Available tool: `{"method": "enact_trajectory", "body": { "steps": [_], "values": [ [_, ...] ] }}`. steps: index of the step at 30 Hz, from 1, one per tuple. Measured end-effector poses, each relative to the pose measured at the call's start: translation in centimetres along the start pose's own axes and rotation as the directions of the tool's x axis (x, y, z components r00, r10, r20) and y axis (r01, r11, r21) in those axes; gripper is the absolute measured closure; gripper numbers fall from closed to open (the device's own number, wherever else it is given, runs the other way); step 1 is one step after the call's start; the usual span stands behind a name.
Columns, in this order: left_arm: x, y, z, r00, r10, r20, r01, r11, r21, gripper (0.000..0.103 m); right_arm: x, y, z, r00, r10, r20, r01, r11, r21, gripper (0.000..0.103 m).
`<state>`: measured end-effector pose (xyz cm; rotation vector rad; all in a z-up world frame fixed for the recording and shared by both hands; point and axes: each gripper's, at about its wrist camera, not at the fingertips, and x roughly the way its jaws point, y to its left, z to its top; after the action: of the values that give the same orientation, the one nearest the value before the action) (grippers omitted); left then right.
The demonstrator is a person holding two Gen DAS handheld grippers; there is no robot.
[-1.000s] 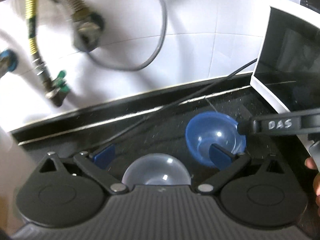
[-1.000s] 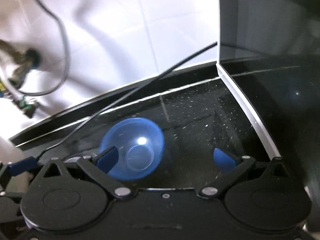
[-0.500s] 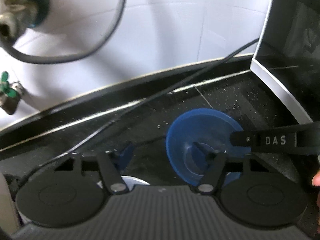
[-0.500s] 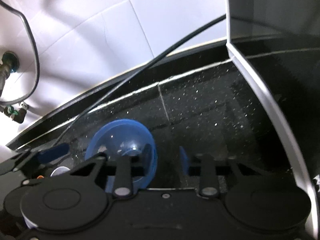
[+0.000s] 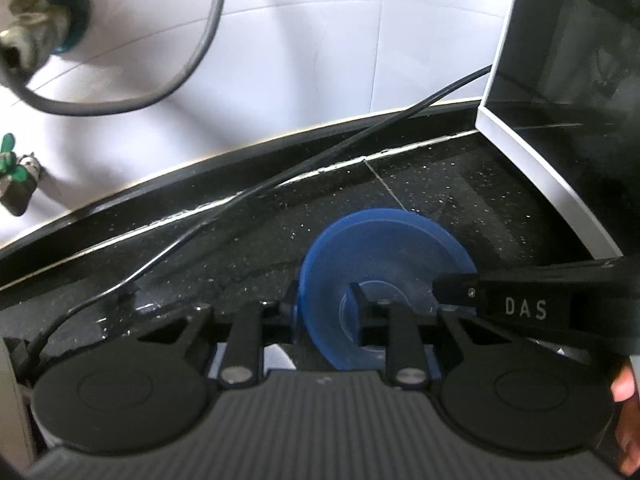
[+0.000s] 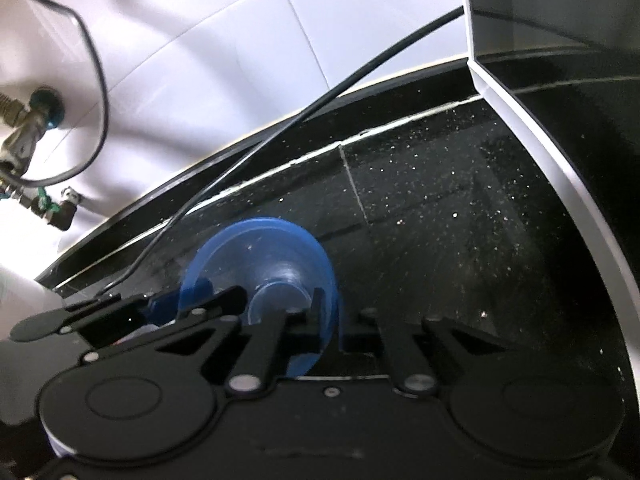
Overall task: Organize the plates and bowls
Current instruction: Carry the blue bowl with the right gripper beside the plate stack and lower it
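Blue bowl point(image 5: 384, 240) sits on black speckled counter point(image 5: 240, 248), right at both tongs, mouth up and looking a bit tipped. Can't tell if the base has left the counter.

Left tongs point(image 5: 325, 306): jaws closing, bowl's left wall btwn them, one pad outside the rim, one inside. Looks like contact already.
Right tongs point(image 6: 331, 320): clenched on the opposite (right) wall, one pad in, one out.

Key relation: bowl lies btwn the two tongs, held rim-to-rim from opp. sides. It's round, so no long axis to line up. Neither hand is nearer; both are on it. My read: next move is a two-handed lift/carry, and the hands must travel together or the rim twists.

Count: bowls, 1 blue for sure. Pale object point(image 5: 278, 356) under left tongs may be another, too hidden to say. Plates, 0 in view. Tongs, 2. Cable point(image 5: 280, 176) across counter, 1. Dark-fronted appliance point(image 5: 560, 80) beside bowl on the right, 1.
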<state>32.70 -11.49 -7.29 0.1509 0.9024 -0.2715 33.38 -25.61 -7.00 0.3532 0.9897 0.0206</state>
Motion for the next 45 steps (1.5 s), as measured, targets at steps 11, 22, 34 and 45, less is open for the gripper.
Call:
{"method": "enact_trajectory", "body": {
  "steps": [11, 22, 34, 45],
  "values": [
    [-6.3, -0.3, -4.1, 1.0, -0.016, -0.01, 0.016, 1.0, -0.001, 0.08, -5.8, 1.8, -4.2, 0.999, -0.006, 0.052, 0.008, 0.999, -0.033, 0.097],
    [-13.5, 1.5, -11.0, 0.998, -0.05, -0.038, 0.05, 0.999, -0.004, 0.08, -10.3, 5.8, -11.8, 1.0, 0.003, -0.018, -0.005, 0.993, -0.119, 0.097],
    [-18.1, 4.7, -17.9, 0.992, -0.098, -0.083, 0.096, 0.995, -0.026, 0.08, -12.3, 10.2, -18.9, 0.993, 0.033, -0.11, -0.053, 0.98, -0.19, 0.097],
    [-18.7, 4.9, -21.7, 0.977, -0.141, -0.158, 0.142, 0.99, -0.009, 0.08, -13.2, 11.9, -22.7, 0.987, 0.009, -0.159, -0.048, 0.969, -0.244, 0.096]
  ]
}}
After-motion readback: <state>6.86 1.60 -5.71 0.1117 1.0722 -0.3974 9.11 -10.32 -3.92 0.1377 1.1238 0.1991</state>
